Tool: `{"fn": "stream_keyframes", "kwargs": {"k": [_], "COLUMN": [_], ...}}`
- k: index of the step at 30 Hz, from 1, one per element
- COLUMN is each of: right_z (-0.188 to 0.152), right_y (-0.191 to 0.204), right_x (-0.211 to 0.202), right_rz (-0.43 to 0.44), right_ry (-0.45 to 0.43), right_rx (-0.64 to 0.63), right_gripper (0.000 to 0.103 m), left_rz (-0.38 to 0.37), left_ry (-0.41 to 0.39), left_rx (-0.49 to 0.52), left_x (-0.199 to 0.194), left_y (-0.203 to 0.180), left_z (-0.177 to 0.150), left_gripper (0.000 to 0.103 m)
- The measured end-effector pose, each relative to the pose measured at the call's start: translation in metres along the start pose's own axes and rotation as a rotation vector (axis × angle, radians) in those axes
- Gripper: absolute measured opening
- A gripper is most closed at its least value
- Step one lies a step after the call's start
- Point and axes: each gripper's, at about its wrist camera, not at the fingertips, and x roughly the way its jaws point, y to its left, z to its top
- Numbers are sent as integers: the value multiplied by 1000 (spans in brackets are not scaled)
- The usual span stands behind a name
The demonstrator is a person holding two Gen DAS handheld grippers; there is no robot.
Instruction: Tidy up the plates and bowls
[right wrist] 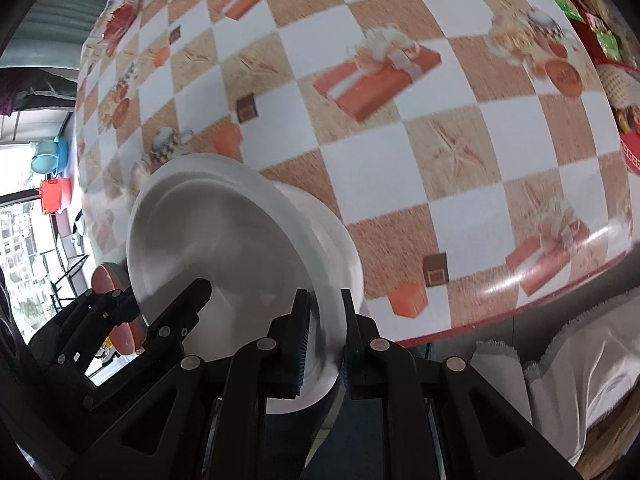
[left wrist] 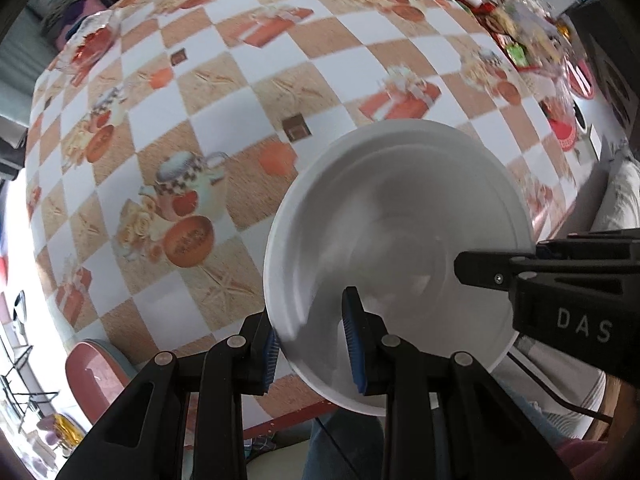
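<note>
A white bowl [left wrist: 400,216] is held tilted above the near edge of the checked table [left wrist: 240,80]. My left gripper [left wrist: 314,344] is shut on the bowl's near rim, one finger inside and one outside. My right gripper [right wrist: 324,340] is shut on the opposite rim of the same bowl [right wrist: 224,232]; it also shows in the left wrist view [left wrist: 560,276] at the bowl's right side. The left gripper [right wrist: 120,328] shows at the bowl's left in the right wrist view. The bowl's outside seems to have a second rim, so it may be two nested bowls.
A red tray with packets and a glass dish [left wrist: 524,28] stands at the table's far right. A clear dish [left wrist: 92,40] sits at the far left. A red stool [left wrist: 96,372] stands below the table's near edge. White cloth [right wrist: 560,380] lies at the right.
</note>
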Motion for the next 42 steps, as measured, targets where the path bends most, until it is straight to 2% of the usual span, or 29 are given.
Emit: {"fn": "stream_keyframes", "kwargs": {"k": [9,11,12,16,18,19,20,26,27,28,31,33,42], "right_z": [-4,-4,-4,0,0,0,-1,-6,-7,-8,-11,-14,-22], "right_y": [-3,-4,-5,-7,-10,-11,-11,-6,-5,-3,2,5,11], "right_x": [11,12,11,6,2,-1,-5,-20,-21,-23,-27,-29,-28], "right_rz": [-17,-10,-12,-16,-17,-17,-18,-38,-49,-70,-137,-145,-138], "right_ry": [-2,3,2,-11,-25,-37,-59,-98,-105,-116,-147,-161,-151], "right_rx": [-23,-26,-27,-34,-30,-28,-29,-50,-56,-67,-107,-115,-90], "right_gripper": [16,16,16,17,41,75,84,85,87,102,103,103,103], "left_rz": [13,12,11,35,63,68,64,0,3,-7,-57,-85,-22], "left_ry": [22,23,19,-26,-49,-57,-67,-60,-41,-34,-17,-20,-31], "left_rx": [14,15,14,12,9,8,5,-12,-10,-9,-22,-34,-68], "left_x": [10,10,8,-2,-10,-12,-16,-25,-26,-26,-29,-33,-39], "left_y": [-6,-7,-7,-2,1,3,6,18,20,22,26,29,37], "left_z": [-8,-9,-10,-13,-14,-15,-17,-24,-26,-27,-32,-35,-38], "left_gripper": [31,35,38,66,73,78,79,86,92,96,102,102,102]}}
